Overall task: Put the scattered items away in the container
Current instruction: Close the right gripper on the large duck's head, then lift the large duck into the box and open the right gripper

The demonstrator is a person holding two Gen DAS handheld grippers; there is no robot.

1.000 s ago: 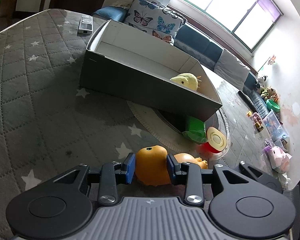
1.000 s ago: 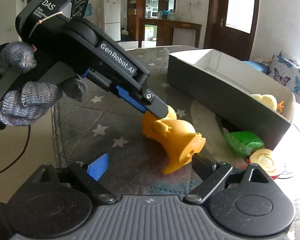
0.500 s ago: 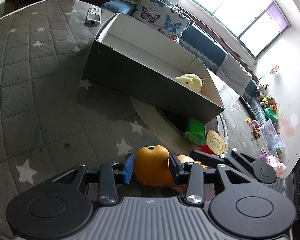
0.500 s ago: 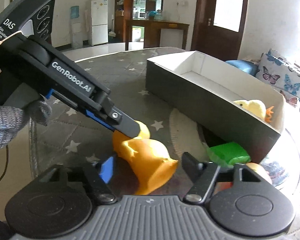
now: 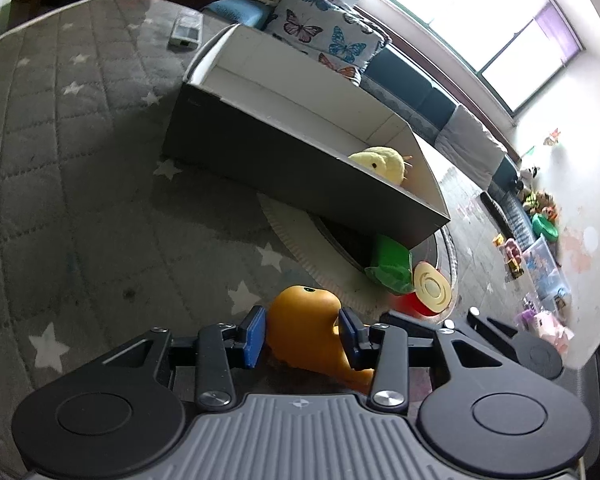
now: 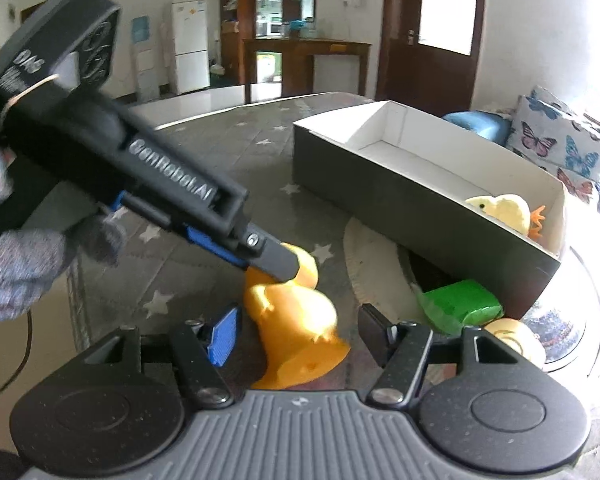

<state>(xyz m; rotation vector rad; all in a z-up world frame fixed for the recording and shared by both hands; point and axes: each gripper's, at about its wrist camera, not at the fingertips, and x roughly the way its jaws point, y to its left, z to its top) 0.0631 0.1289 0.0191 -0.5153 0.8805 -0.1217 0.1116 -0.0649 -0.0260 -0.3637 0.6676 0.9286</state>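
- My left gripper (image 5: 302, 336) has its blue pads (image 5: 255, 336) pressed on both sides of the orange duck (image 5: 306, 330), clamped on its head end; in the right wrist view the same gripper (image 6: 276, 264) reaches in from the left, held by a gloved hand (image 6: 24, 264).
- My right gripper (image 6: 298, 334) is spread wide, with the duck (image 6: 296, 320) between its fingers and gaps on both sides, holding nothing.
- Duck sits on the grey star-patterned quilt (image 5: 60, 184), base flared toward my right camera.
- Just past it, a green block (image 5: 392, 266) and a red can with a cream lid (image 5: 430, 290), side by side near the box corner.
- Grey box (image 5: 284, 168), white inside, lies beyond; a yellow chick (image 5: 380, 164) is in its near-right end.
- Small white device (image 5: 186, 32) on the quilt behind the box.
- Butterfly pillow (image 5: 324, 36) and sofa (image 5: 412, 92) furthest back.
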